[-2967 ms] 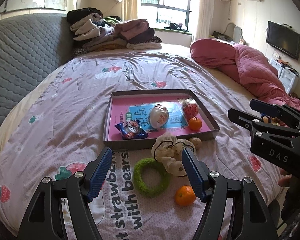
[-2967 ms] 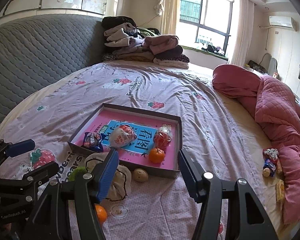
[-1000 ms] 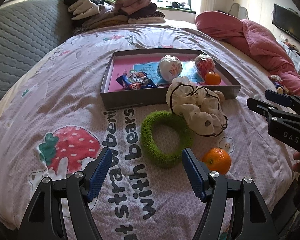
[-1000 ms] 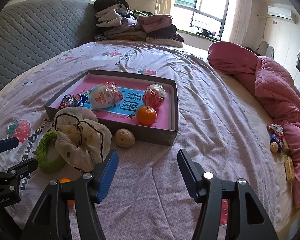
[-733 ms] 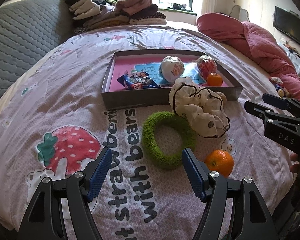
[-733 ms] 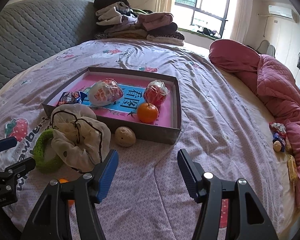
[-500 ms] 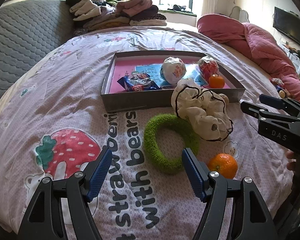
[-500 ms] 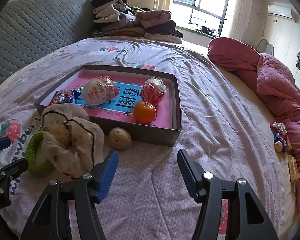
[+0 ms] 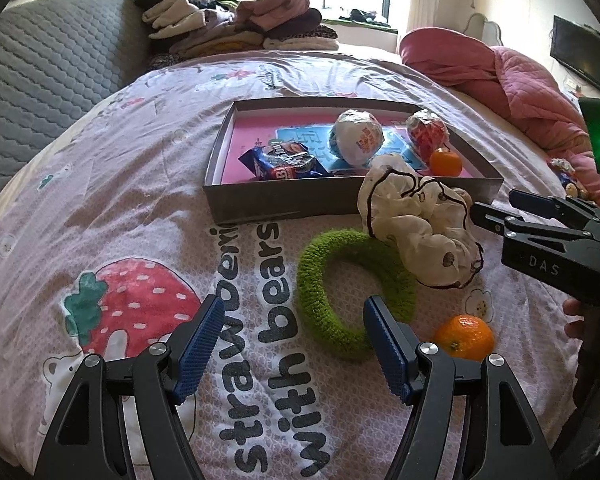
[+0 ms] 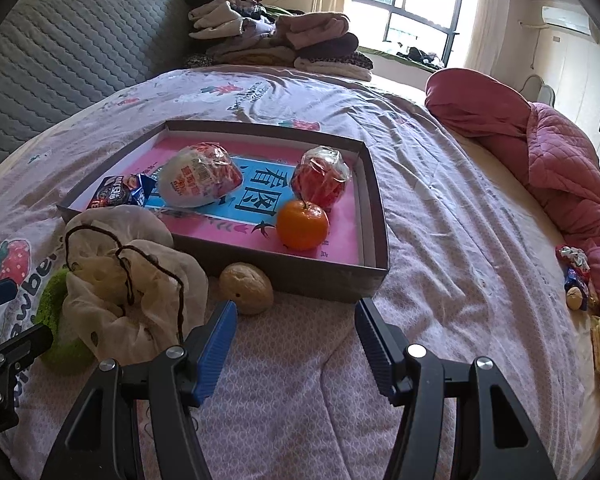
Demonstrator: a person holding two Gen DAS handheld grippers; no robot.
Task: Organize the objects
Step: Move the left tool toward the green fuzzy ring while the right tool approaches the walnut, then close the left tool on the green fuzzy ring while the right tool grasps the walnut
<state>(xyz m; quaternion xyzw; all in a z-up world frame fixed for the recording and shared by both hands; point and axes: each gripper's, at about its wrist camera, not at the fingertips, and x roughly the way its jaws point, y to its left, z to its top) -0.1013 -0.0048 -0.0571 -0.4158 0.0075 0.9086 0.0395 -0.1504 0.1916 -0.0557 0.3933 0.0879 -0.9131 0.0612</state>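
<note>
Green fuzzy ring (image 9: 352, 288); cream scrunchie (image 9: 416, 220), dark-edged, possibly spotted; orange tangerine (image 9: 464, 338); grey box (image 9: 284, 200), pink-and-blue lining; lilac bedsheet (image 9: 100, 208), strawberry print, black lettering; tan walnut (image 10: 246, 288); pink quilt (image 10: 560, 168).

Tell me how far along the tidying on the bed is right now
Partly done. Already in the box: a blue snack packet, two wrapped snacks and an orange. In hand: nothing; the left gripper and right gripper are both open and empty. Left on the bedsheet: the green ring, the cream scrunchie, a walnut and a second orange.
</note>
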